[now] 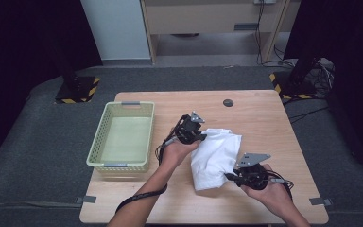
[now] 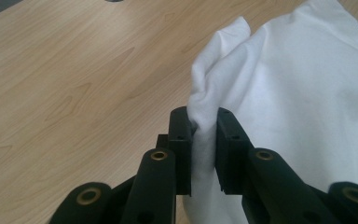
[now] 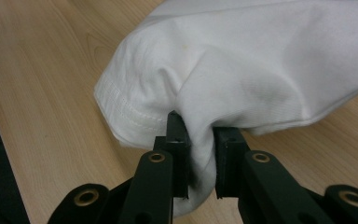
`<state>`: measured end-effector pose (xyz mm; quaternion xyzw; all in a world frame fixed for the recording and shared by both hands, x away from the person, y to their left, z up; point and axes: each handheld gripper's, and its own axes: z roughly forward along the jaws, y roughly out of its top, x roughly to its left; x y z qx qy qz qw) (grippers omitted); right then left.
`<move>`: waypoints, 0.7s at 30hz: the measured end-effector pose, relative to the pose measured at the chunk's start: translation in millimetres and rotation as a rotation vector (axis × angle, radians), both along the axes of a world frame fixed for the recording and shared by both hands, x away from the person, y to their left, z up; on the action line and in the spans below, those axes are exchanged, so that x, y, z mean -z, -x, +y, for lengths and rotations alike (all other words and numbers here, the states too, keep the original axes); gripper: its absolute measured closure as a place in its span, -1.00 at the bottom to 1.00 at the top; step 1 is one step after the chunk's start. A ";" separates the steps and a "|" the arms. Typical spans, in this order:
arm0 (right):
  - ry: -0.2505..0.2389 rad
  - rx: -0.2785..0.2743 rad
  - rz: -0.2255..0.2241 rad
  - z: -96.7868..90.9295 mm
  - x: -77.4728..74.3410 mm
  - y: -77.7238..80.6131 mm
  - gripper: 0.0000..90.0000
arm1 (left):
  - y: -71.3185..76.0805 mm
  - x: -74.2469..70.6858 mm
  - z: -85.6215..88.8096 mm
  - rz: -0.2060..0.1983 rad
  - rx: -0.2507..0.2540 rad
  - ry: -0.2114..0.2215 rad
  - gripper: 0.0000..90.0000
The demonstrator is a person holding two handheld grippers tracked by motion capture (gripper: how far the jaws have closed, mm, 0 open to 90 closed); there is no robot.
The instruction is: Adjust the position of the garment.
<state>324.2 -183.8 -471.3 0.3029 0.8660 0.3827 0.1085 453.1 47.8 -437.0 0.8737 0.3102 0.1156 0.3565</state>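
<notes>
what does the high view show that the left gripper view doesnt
High view alone: the pale green basket on the table's left side, the person's forearms, the right gripper shut on the near edge of the white cloth, a dark round spot near the table's far edge, and the grey floor around the table.

Left gripper view alone: close up, a fold of the cloth pinched between the left gripper's black fingers.

Both share: the white cloth, the left gripper holding it, and the wooden table.
</notes>
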 end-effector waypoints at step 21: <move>-0.012 -0.068 -0.006 18.2 -10.4 -7.8 0.76 | 9.6 -15.8 25.9 -0.024 -0.056 -0.017 0.75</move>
